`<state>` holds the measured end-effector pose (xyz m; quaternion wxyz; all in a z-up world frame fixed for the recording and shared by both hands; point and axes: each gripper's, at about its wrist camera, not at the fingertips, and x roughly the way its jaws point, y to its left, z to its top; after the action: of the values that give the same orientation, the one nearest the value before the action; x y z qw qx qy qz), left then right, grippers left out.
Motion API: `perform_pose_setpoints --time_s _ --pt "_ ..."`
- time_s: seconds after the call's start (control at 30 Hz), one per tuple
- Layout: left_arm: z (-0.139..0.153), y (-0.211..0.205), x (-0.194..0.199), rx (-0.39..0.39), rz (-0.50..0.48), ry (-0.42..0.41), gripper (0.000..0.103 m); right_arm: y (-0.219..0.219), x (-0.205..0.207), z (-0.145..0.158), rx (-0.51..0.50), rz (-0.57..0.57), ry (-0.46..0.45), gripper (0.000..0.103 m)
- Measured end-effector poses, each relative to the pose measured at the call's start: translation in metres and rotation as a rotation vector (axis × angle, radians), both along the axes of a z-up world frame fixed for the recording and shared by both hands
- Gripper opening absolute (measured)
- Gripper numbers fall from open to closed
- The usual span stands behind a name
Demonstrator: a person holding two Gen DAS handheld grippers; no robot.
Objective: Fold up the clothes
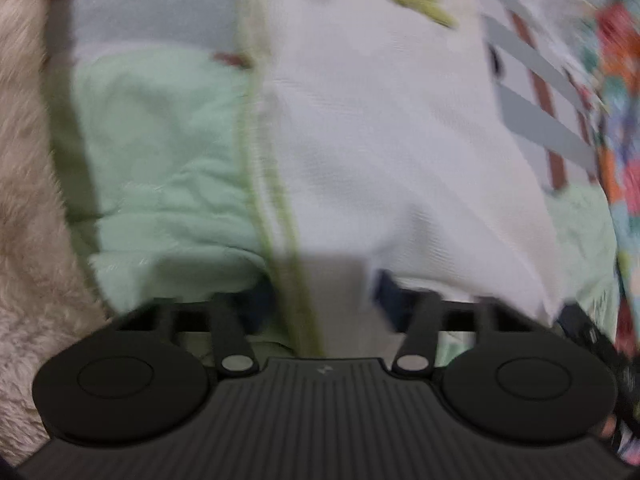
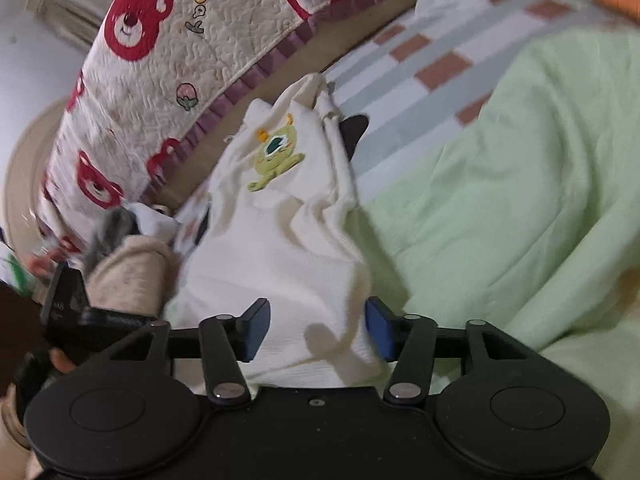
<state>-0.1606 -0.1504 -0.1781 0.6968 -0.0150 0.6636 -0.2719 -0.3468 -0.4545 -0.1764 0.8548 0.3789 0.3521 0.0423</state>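
A white knitted garment [image 2: 280, 240] with a green monster print [image 2: 276, 152] lies crumpled on the light green blanket [image 2: 500, 200]. My right gripper [image 2: 318, 328] stands open, its blue pads on either side of the garment's near end without squeezing it. In the blurred left wrist view the same garment [image 1: 380, 140], edged with a green trim [image 1: 256, 152], drapes over my left gripper [image 1: 322, 296]. Its fingertips are largely hidden under the cloth, so its grip is unclear. A beige fleece sleeve [image 2: 132, 272] reaches in from the left.
A quilted cover with red bears [image 2: 180, 60] rises behind the garment. A grey, white and brown checked sheet [image 2: 420, 60] runs past it. Colourful patterned fabric [image 1: 620, 100] lies at the right edge. Beige fleece [image 1: 24, 200] fills the left edge.
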Motion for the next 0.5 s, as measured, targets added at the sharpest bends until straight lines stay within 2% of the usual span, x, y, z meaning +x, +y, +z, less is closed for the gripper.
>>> perform_pose_setpoints --time_s 0.03,0.07,0.1,0.17,0.2,0.27,0.33,0.4,0.43,0.5 --pt "0.005 -0.004 -0.003 0.0 -0.031 -0.025 0.031 0.0 0.002 -0.006 0.033 0.003 -0.003 0.062" --pt "0.009 -0.007 -0.005 -0.001 -0.063 -0.051 0.026 0.005 0.011 -0.013 -0.005 0.026 0.04 0.062" --pt "0.014 -0.01 -0.008 -0.002 -0.092 -0.075 0.021 0.011 0.02 -0.02 -0.045 0.049 0.084 0.056" --pt "0.029 -0.009 -0.006 -0.027 -0.115 -0.097 0.013 0.023 0.028 -0.016 -0.155 0.077 0.084 0.024" --pt "0.036 -0.008 -0.005 -0.039 -0.126 -0.109 0.012 0.021 0.025 -0.007 -0.122 0.079 0.041 0.007" --pt "0.048 0.001 -0.003 -0.069 -0.13 -0.115 0.012 0.017 0.018 0.011 -0.05 0.081 -0.048 0.007" --pt "0.056 0.013 -0.001 -0.099 -0.133 -0.105 0.012 0.009 -0.002 0.039 0.068 0.09 -0.201 0.007" --pt "0.048 0.025 0.002 -0.098 -0.115 -0.03 0.012 0.009 -0.017 0.057 0.07 0.123 -0.241 0.007" --pt "0.041 0.028 0.005 -0.092 -0.103 0.015 0.012 0.012 -0.02 0.06 0.019 0.144 -0.203 0.007" --pt "0.023 0.031 0.012 -0.072 -0.093 0.103 0.014 0.019 -0.019 0.045 -0.132 0.152 -0.07 0.007"
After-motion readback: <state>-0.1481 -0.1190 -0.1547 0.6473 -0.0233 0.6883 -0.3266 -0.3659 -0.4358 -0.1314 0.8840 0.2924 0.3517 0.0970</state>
